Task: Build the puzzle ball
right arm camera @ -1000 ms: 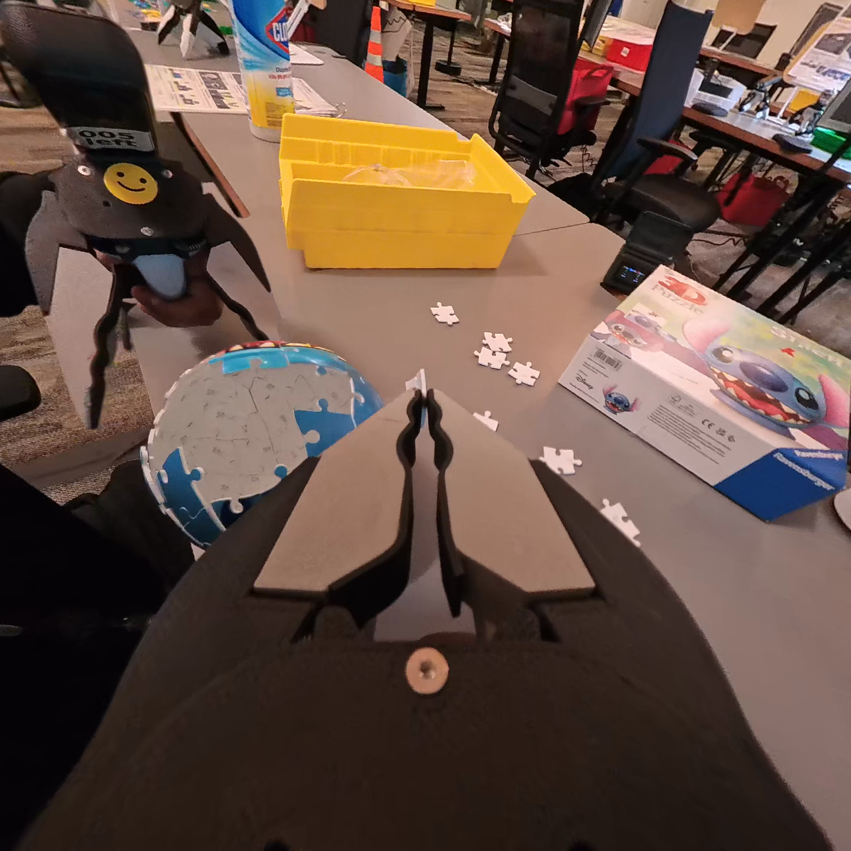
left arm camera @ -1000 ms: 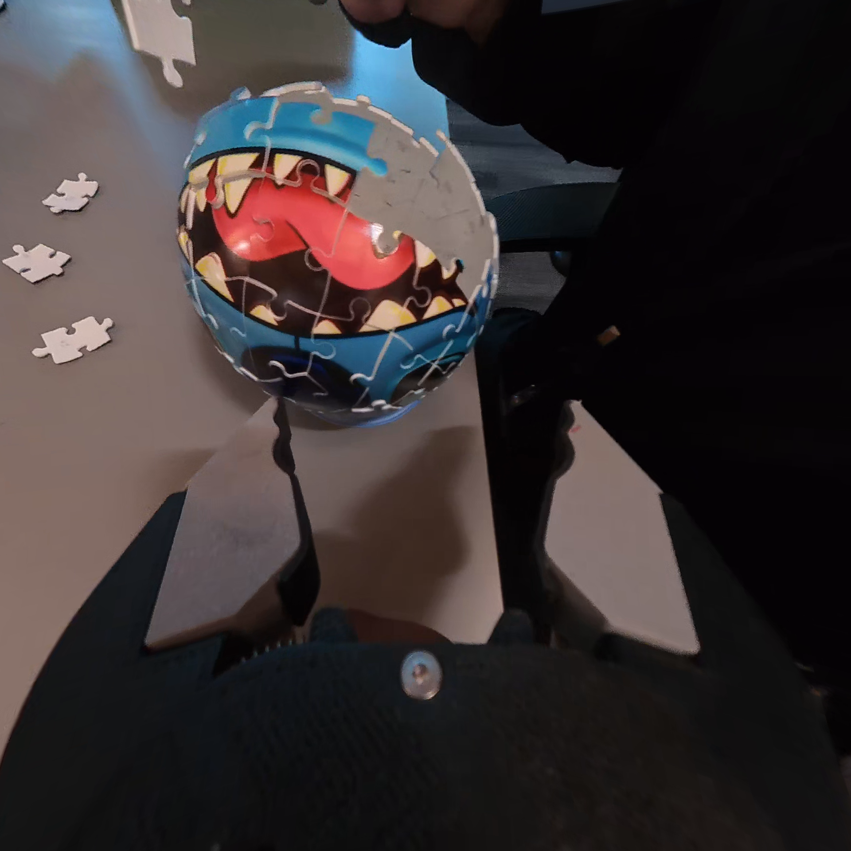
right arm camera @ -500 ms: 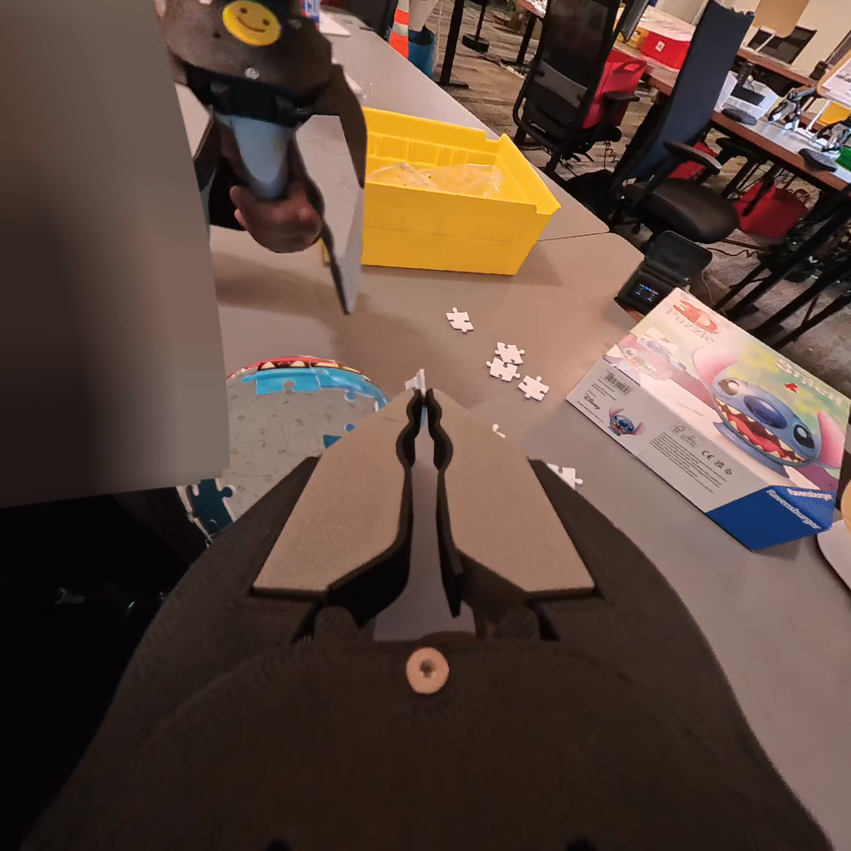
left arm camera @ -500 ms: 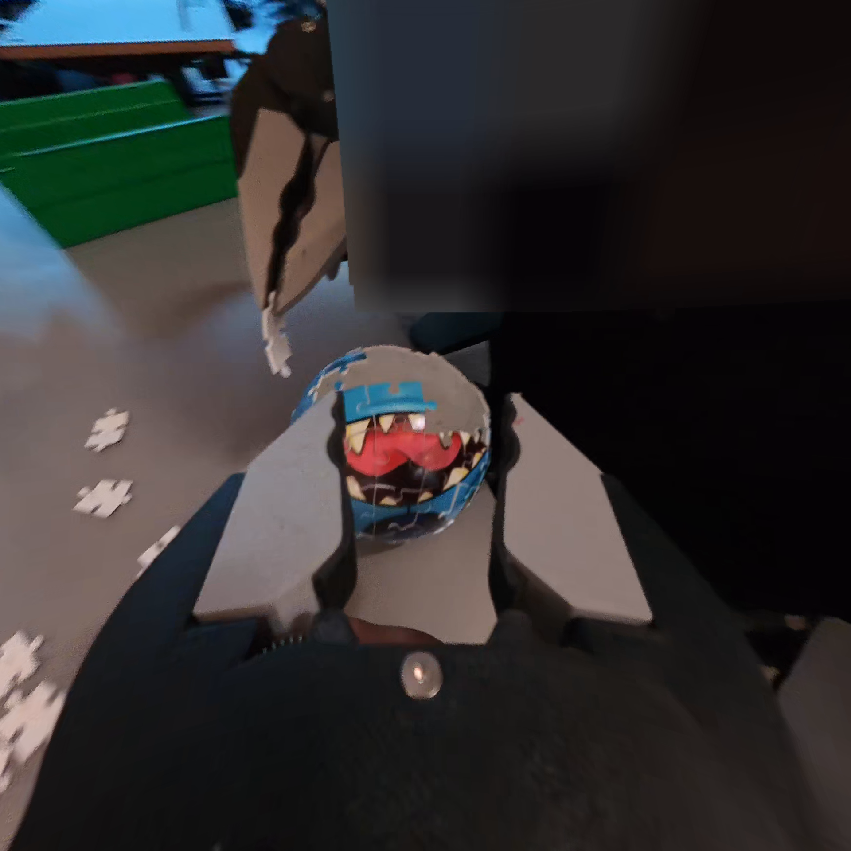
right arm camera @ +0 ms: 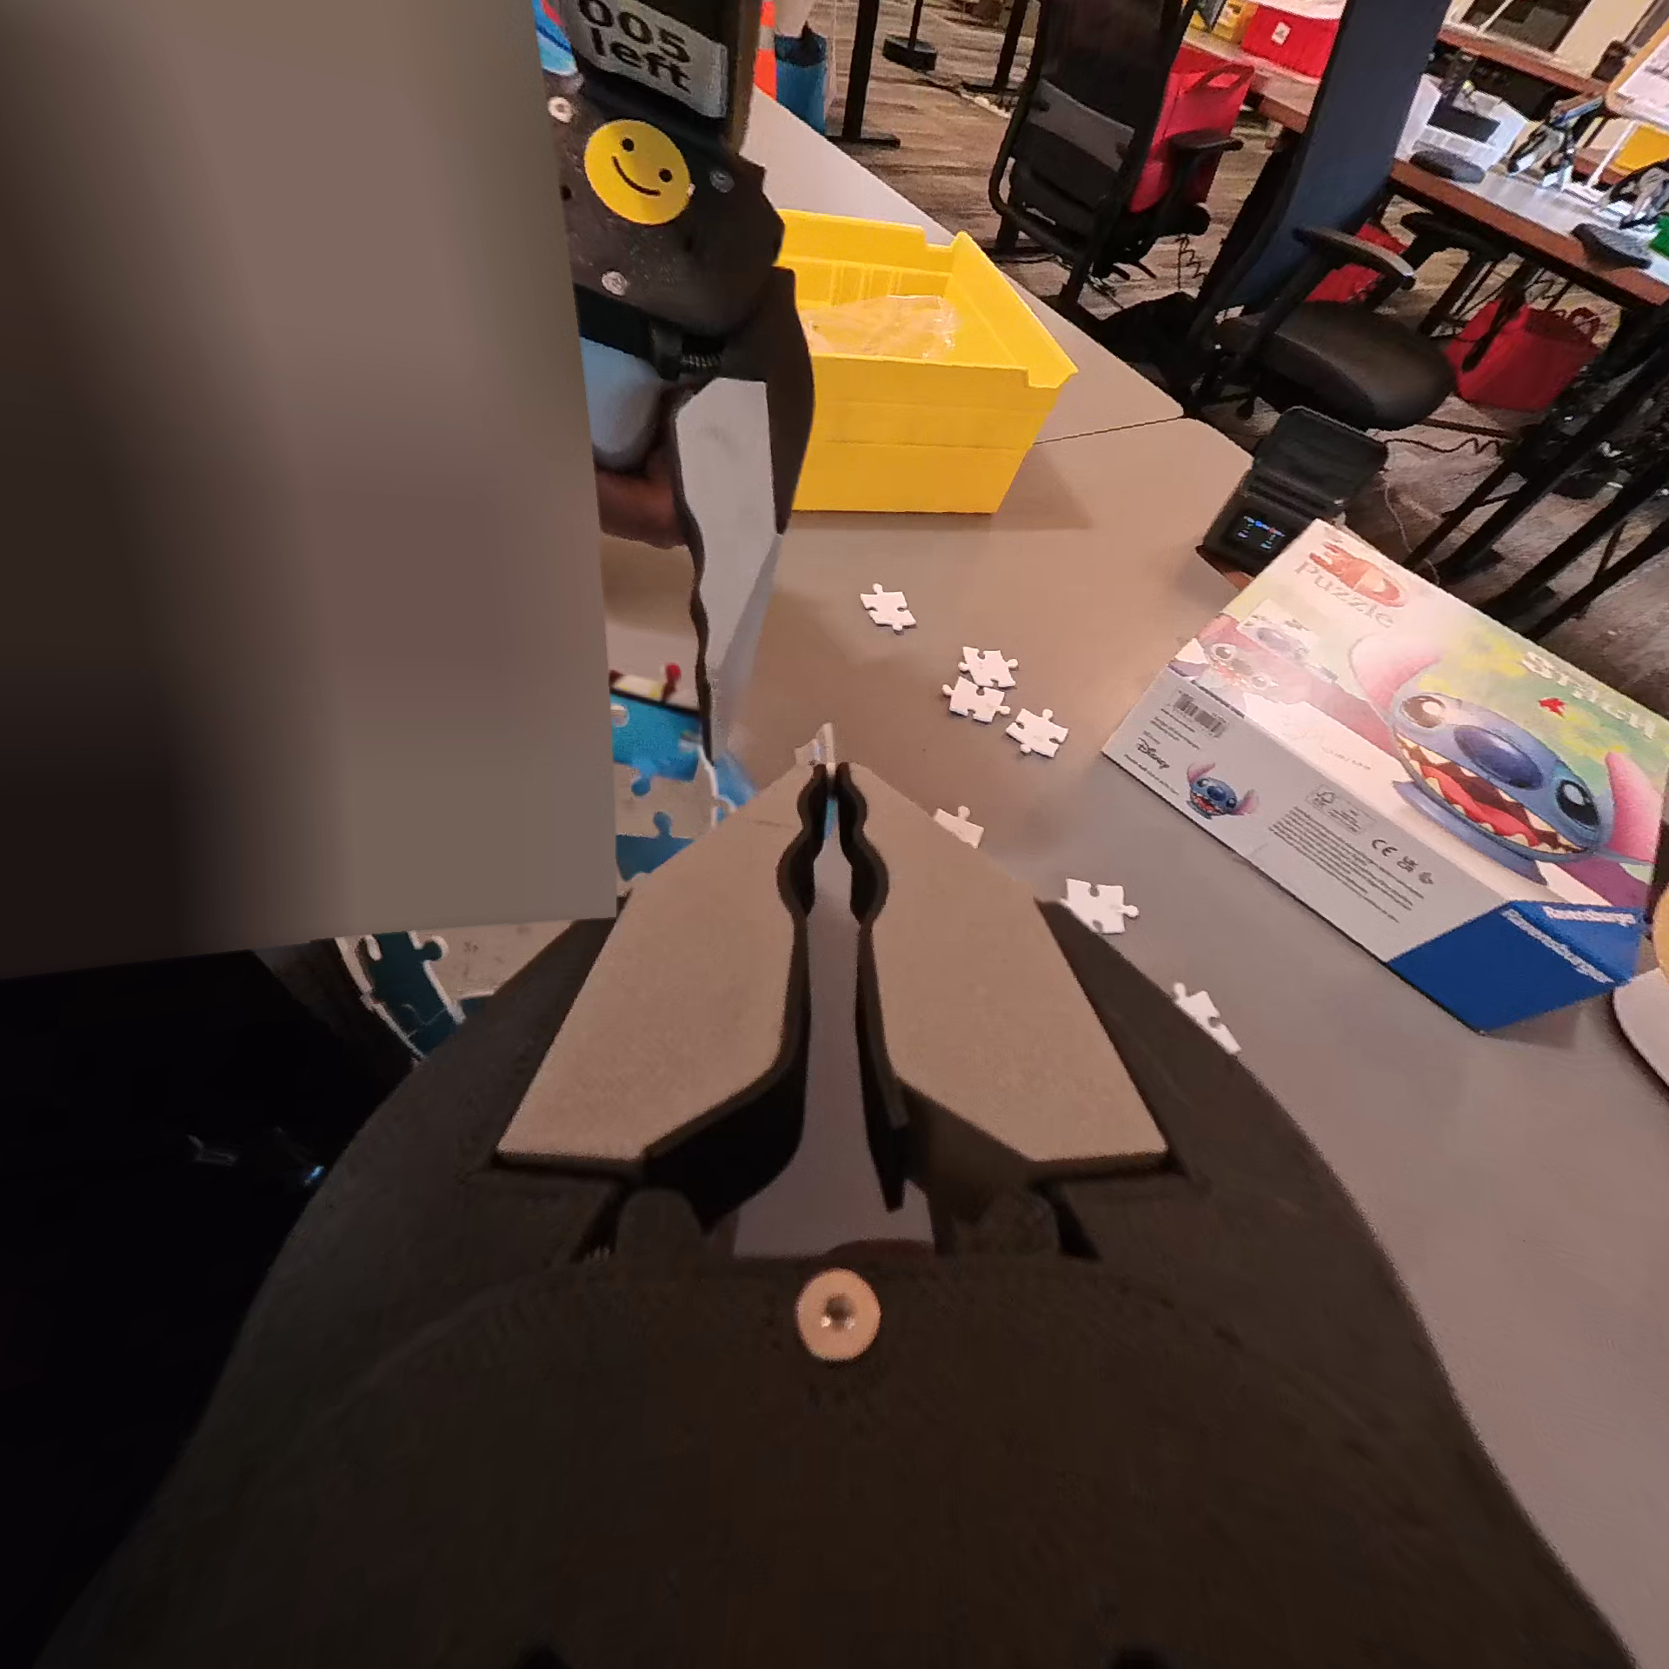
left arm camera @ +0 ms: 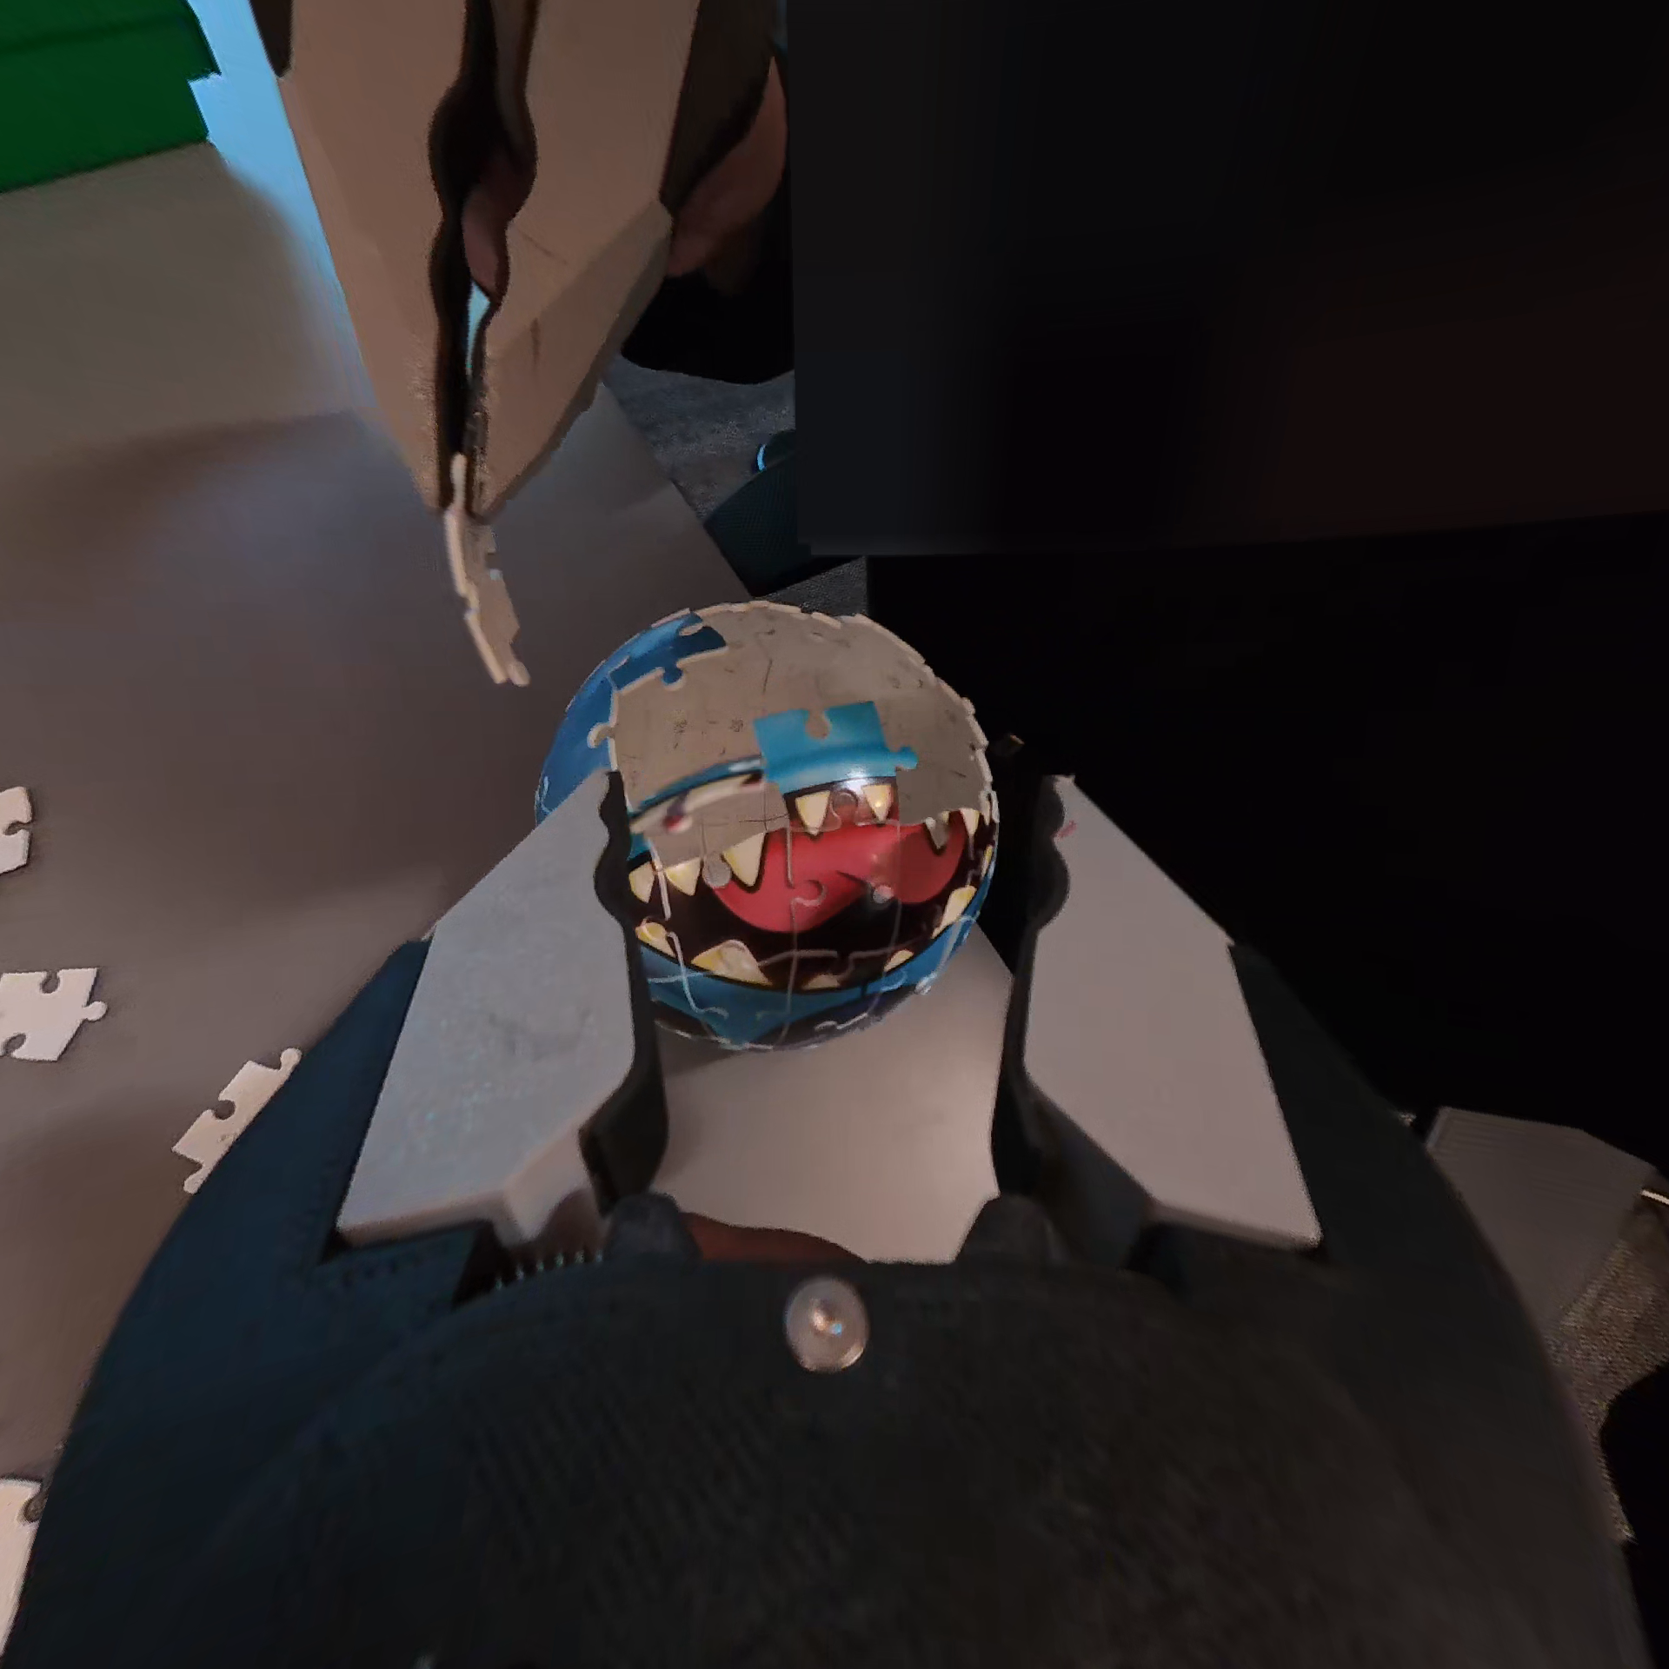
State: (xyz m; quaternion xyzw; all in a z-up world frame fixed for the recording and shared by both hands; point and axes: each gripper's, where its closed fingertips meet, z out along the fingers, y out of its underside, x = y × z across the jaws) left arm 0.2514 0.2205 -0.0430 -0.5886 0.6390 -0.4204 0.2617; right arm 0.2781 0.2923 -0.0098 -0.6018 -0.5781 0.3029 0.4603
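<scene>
The puzzle ball [left arm camera: 795,867], blue with a toothy red mouth and grey-backed pieces over its top, sits on the grey table [left arm camera: 226,632] near its edge. My left gripper [left arm camera: 826,795] is open and hangs above the ball, one finger on each side of it, apart from it. My right gripper [right arm camera: 829,768] is shut on a white puzzle piece [right arm camera: 820,742]. In the left wrist view it [left arm camera: 461,479] comes down from the top, the piece [left arm camera: 483,596] hanging just up-left of the ball. In the right wrist view the ball [right arm camera: 659,768] is mostly hidden; a left finger [right arm camera: 731,542] stands over it.
Loose white pieces lie on the table [right arm camera: 984,691] and left of the ball [left arm camera: 45,1011]. A yellow bin [right arm camera: 912,406] stands behind, the puzzle's box [right arm camera: 1400,777] at right, and a small black device [right arm camera: 1282,497] beyond. Office chairs and desks stand past the table.
My left gripper has pulled up and away from the ball, which now looks smaller between its fingers. My right gripper has brought the piece in close over the ball.
</scene>
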